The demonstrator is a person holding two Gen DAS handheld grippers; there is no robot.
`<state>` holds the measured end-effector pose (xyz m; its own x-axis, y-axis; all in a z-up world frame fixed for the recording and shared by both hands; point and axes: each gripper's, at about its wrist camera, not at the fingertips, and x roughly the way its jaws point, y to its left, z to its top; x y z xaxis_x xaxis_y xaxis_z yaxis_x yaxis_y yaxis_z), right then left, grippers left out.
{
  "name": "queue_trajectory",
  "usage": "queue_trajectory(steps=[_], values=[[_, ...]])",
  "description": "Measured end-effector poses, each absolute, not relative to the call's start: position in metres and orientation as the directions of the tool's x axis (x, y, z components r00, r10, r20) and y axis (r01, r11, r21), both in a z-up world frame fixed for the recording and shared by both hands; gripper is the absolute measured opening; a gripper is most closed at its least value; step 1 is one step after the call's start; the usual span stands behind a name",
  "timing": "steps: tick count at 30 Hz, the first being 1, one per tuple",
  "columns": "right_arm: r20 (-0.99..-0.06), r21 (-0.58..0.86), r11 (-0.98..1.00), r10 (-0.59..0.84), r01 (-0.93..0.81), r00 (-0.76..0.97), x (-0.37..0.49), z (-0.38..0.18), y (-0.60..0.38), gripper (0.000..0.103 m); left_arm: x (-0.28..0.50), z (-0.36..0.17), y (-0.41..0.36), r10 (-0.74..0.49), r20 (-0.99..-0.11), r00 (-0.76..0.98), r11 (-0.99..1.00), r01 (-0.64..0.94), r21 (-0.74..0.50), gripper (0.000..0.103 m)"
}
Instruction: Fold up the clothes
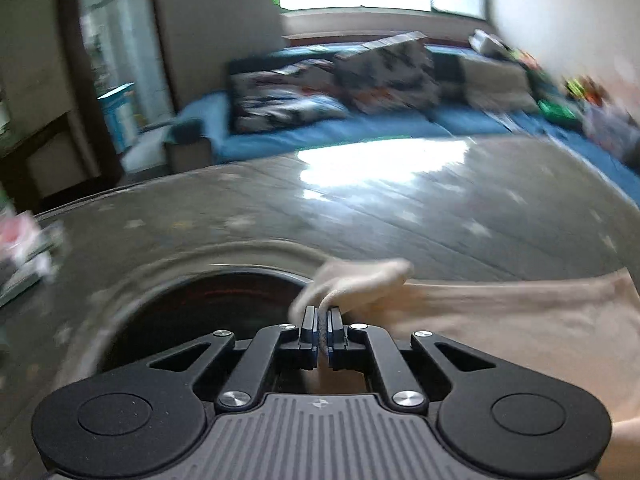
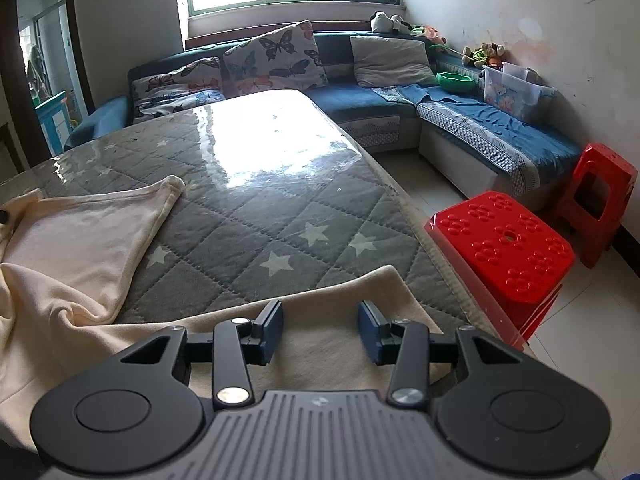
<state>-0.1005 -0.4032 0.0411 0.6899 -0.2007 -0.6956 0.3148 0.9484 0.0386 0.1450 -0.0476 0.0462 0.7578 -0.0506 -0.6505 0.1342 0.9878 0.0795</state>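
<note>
A cream garment [image 2: 80,248] lies on the grey star-patterned table cover [image 2: 256,216], with one corner folded toward the table's middle. My left gripper [image 1: 322,314] is shut on a cream edge of the garment [image 1: 352,284], which stretches off to the right [image 1: 500,320]; that view is motion-blurred. My right gripper [image 2: 320,324] is open, its blue-padded fingers [image 2: 272,330] hovering just above the garment's near hem [image 2: 340,288] at the table's front right.
A dark round opening [image 1: 208,312] shows in the table surface left of my left gripper. Two red plastic stools [image 2: 504,248] stand right of the table. A blue corner sofa [image 2: 360,100] with cushions lies beyond. Papers [image 1: 24,252] lie at the table's left.
</note>
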Motion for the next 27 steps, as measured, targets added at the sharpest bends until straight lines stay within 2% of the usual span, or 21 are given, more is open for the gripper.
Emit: queue_trajectory(steps=[6, 14, 22, 27], values=[[-0.690, 0.021, 0.950, -0.213, 0.313, 0.692, -0.100, 0.040, -0.402, 0.044, 0.104, 0.066, 0.034, 0.047, -0.609, 0.792, 0.999, -0.033, 0.034, 0.004], [-0.685, 0.008, 0.945, -0.232, 0.326, 0.691, -0.093, 0.040, -0.411, 0.047, 0.038, 0.048, 0.110, 0.122, -0.650, 0.750, 0.985, -0.174, -0.016, 0.004], [-0.682, -0.018, 0.950, -0.241, 0.313, 0.691, -0.069, 0.040, -0.417, 0.047, 0.011, 0.035, 0.129, 0.123, -0.695, 0.708, 0.978, -0.204, -0.034, 0.005], [-0.663, -0.065, 0.969, -0.222, 0.240, 0.715, -0.078, 0.058, -0.402, 0.046, -0.004, 0.053, 0.121, 0.082, -0.662, 0.745, 0.992, -0.122, -0.014, 0.010]])
